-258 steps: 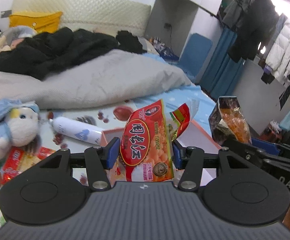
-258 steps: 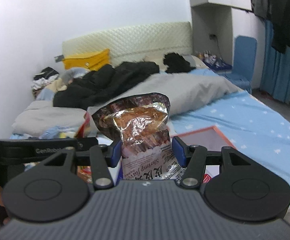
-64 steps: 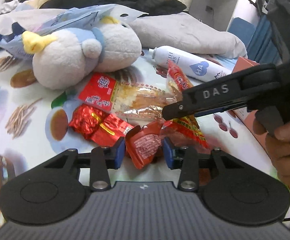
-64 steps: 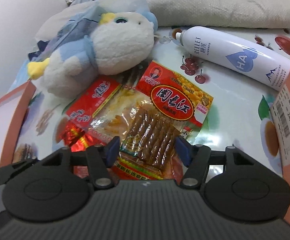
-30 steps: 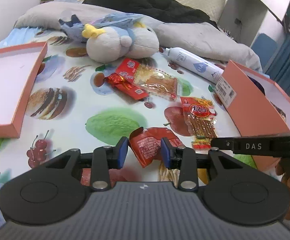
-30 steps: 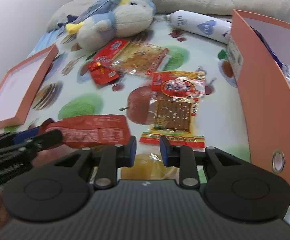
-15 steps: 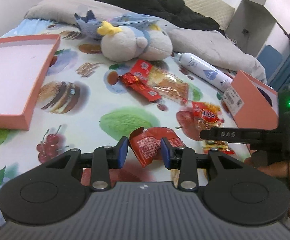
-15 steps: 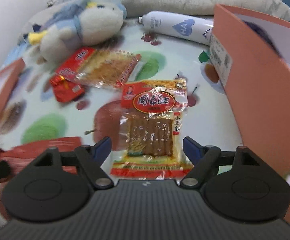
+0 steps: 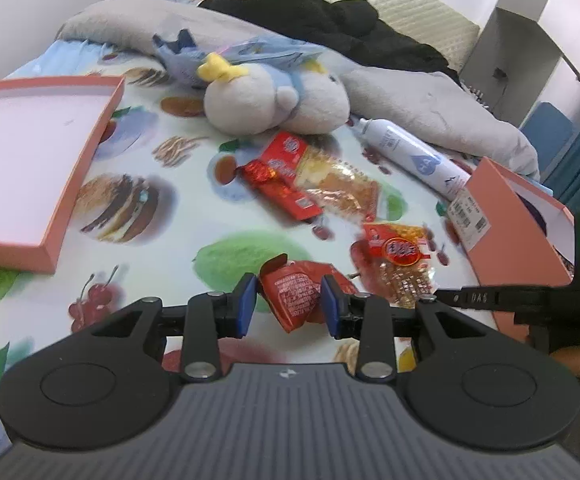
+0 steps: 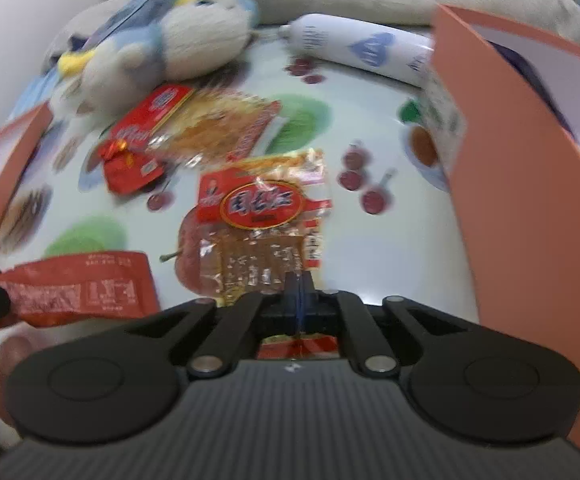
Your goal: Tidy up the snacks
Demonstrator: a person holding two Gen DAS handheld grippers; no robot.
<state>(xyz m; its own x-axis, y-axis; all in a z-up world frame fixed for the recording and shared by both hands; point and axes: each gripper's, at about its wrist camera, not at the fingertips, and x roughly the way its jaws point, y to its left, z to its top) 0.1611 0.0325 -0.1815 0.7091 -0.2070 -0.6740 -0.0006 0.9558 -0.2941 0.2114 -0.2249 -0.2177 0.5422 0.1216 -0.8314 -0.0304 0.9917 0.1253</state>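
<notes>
A fruit-and-burger printed sheet [image 9: 226, 264] is covering the bed and serving as the work surface, with a grey duvet [image 9: 429, 100] and black clothes [image 9: 329, 24] piling up behind it against a quilted cream headboard [image 9: 401, 4]. A white wall is rising at the left, and a blue chair [image 9: 545, 124] is standing off to the right. The left gripper [image 9: 289, 300] is clamping a red packet [image 9: 293, 292] between its blue pads, holding it just above the sheet. The right gripper [image 10: 298, 296] is pinching its jaws fully together on the near edge of a clear jerky pack [image 10: 262, 232], which is lying flat on the sheet just beside the orange box [image 10: 501, 184]. Farther back, a larger clear pack [image 9: 329, 184] and a small red wrapper [image 9: 278, 192] are lying touching each other, near a plush penguin [image 9: 266, 100]. A white spray bottle [image 9: 409, 156] is lying between the penguin and the box. The box lid [image 9: 30, 160] is sitting open side up at the left, well apart from the box. A hand [image 9: 577, 360] is showing at the right edge, gripping the right tool.
</notes>
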